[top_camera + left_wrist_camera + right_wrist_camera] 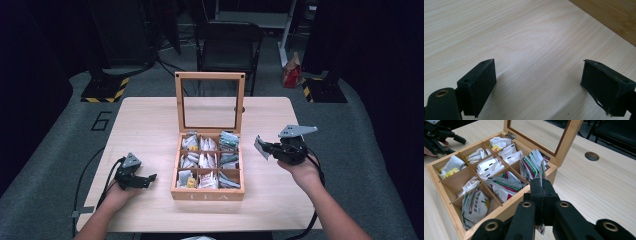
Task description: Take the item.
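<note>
A dim lab: hazard-striped stand bases [104, 91], trailing floor cables [170, 62], taped floor number [101, 120].

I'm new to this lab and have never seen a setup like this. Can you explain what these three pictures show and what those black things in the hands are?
A person sits at a wooden table and holds a two-jaw grasping tool in each hand. One picture looks down from above; the other two come from cameras riding on each tool, looking along its black jaws. On the table stands a wooden tea box with its glass lid raised and tea packets in its compartments. The right tool is closed on a tea packet, edge-on between its jaws beside the box. The left tool rests open and empty on the table left of the box.
</note>
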Available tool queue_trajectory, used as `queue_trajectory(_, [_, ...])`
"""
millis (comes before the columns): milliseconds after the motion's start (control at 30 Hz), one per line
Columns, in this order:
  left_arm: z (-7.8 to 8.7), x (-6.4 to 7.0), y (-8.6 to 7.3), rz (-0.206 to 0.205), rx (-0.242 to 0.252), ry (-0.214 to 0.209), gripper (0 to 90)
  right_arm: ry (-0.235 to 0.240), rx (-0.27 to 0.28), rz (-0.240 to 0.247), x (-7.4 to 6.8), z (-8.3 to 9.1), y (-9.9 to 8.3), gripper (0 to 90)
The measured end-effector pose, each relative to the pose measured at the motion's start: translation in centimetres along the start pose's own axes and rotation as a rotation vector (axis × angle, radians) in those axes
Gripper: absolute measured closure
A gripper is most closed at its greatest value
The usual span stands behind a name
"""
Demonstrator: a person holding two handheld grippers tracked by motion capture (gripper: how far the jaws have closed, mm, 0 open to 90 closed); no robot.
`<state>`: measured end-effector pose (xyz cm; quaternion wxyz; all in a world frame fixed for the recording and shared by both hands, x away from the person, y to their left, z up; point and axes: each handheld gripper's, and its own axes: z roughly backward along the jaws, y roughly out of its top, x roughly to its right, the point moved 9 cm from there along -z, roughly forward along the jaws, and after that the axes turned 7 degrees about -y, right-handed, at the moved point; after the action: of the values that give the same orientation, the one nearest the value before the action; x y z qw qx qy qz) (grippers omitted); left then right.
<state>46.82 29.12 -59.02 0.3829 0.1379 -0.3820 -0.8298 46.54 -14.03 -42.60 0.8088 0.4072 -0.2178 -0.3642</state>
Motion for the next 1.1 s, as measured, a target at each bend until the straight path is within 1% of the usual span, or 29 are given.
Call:
queue_trajectory(167, [0.0, 0.0, 0.0, 0.000, 0.000, 0.000, 12.1, -0.011, -0.003, 0.001, 0.5, -0.2, -0.3, 90.0])
queue_trajectory(367, [0.0, 0.0, 0.0, 0.000, 0.000, 0.000, 12.1, -0.020, -0.006, -0.002, 0.7, -0.5, -0.5, 90.0])
queue_trajectory(433, [0.0, 0.0, 0.0, 0.000, 0.000, 0.000, 12.1, -0.023, -0.008, -0.009, 0.8, -0.8, -0.8, 90.0])
queue_trajectory(600, [0.0, 0.0, 0.0, 0.000, 0.000, 0.000, 12.1, -0.032, -0.015, -0.004, 1.0, -1.2, -1.2, 90.0])
queue_trajectory(667, [0.0, 0.0, 0.0, 0.000, 0.000, 0.000, 12.1, -0.035, -0.020, -0.011, 1.1, -1.5, -1.6, 90.0])
queue_trajectory(800, [0.0, 0.0, 0.0, 0.000, 0.000, 0.000, 12.1, -0.036, -0.025, -0.009, 1.1, -1.8, -2.0, 90.0])
queue_trajectory(900, [0.0, 0.0, 0.0, 0.000, 0.000, 0.000, 12.1, -0.045, -0.028, -0.017, 1.3, -2.2, -2.5, 89.9])
queue_trajectory(1100, [0.0, 0.0, 0.0, 0.000, 0.000, 0.000, 12.1, -0.046, -0.029, -0.032, 1.4, -2.8, -3.2, 90.0])
